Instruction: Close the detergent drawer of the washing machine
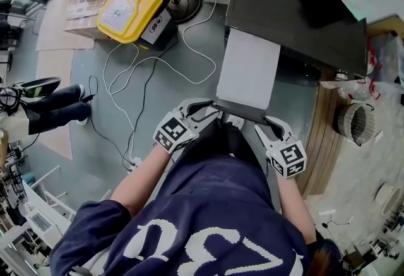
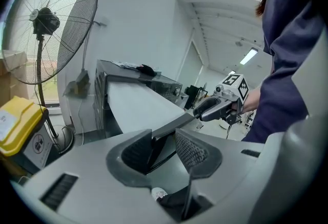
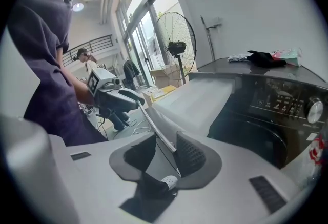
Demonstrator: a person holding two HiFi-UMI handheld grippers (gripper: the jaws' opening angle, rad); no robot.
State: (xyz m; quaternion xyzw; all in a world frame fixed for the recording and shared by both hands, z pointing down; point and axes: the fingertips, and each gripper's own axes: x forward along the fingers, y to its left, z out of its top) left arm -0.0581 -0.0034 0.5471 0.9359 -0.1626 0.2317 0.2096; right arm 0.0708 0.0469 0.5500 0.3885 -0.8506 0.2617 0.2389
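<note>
Evidently the drawer point(image 1: 248, 69) stood pulled out from the washing machine point(image 1: 297, 16); the left tool point(image 1: 205, 109) and right tool point(image 1: 262, 126) straddled its front edge, jaws apart, neither clamping it.

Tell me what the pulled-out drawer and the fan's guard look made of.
Drawer: probably moulded plastic, judging by its smooth, even pale-grey top and the darker front lip. Fan guard: most likely metal wire, since it shows thin dark radial spokes in round rings that are see-through against the window.
</note>
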